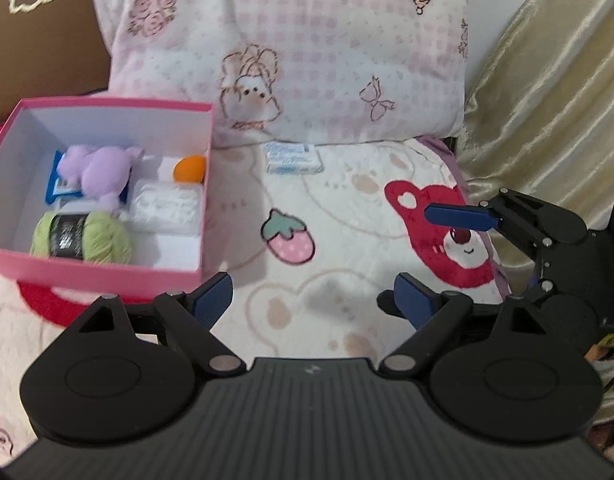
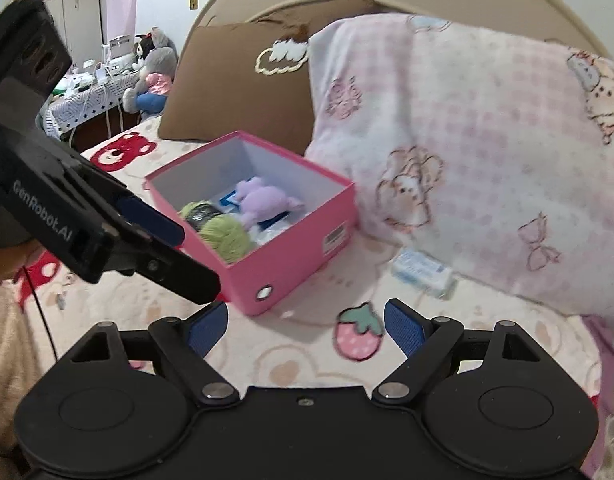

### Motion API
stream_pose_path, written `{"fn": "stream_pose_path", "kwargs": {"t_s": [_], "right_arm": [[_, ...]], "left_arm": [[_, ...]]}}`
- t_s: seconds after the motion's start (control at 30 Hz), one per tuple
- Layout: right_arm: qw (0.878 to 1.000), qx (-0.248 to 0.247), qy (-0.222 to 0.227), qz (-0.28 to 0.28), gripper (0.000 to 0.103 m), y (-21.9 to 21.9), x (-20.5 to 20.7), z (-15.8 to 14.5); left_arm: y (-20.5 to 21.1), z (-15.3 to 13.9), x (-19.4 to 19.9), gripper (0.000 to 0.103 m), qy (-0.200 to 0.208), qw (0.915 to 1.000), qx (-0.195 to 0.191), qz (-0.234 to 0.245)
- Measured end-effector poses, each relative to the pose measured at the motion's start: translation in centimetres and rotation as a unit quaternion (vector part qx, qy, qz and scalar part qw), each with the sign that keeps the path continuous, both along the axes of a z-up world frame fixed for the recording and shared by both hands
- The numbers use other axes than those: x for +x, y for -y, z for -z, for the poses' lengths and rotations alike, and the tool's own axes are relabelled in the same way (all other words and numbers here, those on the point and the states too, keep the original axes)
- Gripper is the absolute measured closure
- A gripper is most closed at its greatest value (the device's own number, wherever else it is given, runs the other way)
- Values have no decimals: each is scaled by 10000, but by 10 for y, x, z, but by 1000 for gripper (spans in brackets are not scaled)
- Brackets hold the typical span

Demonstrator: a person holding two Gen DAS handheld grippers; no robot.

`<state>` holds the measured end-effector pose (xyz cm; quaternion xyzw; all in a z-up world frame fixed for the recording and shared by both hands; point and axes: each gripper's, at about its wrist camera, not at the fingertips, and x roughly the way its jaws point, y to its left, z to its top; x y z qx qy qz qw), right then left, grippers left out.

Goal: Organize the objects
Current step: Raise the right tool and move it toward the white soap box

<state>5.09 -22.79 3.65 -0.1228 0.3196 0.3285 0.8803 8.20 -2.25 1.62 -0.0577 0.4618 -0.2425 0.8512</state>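
A pink box (image 1: 107, 270) stands open on the bed at the left; it also shows in the right wrist view (image 2: 291, 272). Inside lie a purple plush toy (image 1: 99, 170), green yarn (image 1: 83, 238), an orange ball (image 1: 190, 168), a white packet (image 1: 165, 208) and a blue packet (image 1: 57, 188). A tissue pack (image 1: 294, 158) lies on the blanket by the pillow, also in the right wrist view (image 2: 423, 272). My left gripper (image 1: 313, 300) is open and empty, to the right of the box. My right gripper (image 2: 305, 326) is open and empty, in front of the box.
A pink checked pillow (image 1: 299, 48) leans at the back, with a brown pillow (image 2: 235, 84) to its left. The cartoon blanket (image 1: 339, 240) covers the bed. A gold curtain (image 1: 555, 92) hangs at the right. Plush toys (image 2: 151, 76) and a cluttered table stand beyond the bed.
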Motion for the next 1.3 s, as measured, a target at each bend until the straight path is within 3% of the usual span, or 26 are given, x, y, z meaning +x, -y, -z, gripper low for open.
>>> {"fn": "stream_pose_path", "kwargs": {"t_s": [0.17, 0.53, 0.63, 0.73, 0.8, 0.93, 1.07, 1.2, 1.3], "right_arm": [[9984, 356, -425, 147, 15, 20, 27, 20], [9964, 360, -470, 613, 15, 36, 74, 68], [9972, 316, -355, 582, 15, 32, 81, 76], [9982, 252, -180, 511, 15, 25, 89, 82], [9986, 168, -42, 507, 15, 22, 93, 86], [9975, 131, 43, 695, 15, 22, 103, 96], [9966, 123, 129, 808, 16, 21, 118, 105], [9947, 235, 134, 990, 16, 19, 136, 118], [9942, 147, 17, 1065, 17, 13, 156, 131]], "left_arm": [[22, 5, 15, 18, 26, 10000, -25, 71], [66, 41, 67, 21, 382, 9982, 374, -285], [78, 51, 82, 23, 354, 9982, 375, -309], [88, 61, 100, 31, 273, 9985, 254, -389], [94, 69, 113, 31, 239, 9988, 151, -410], [111, 80, 128, 32, 541, 9971, 364, -394], [115, 95, 147, 33, 493, 9979, 157, -384], [121, 111, 165, 35, 670, 9968, 224, -366], [129, 127, 181, 45, 554, 9971, 463, -250]]}}
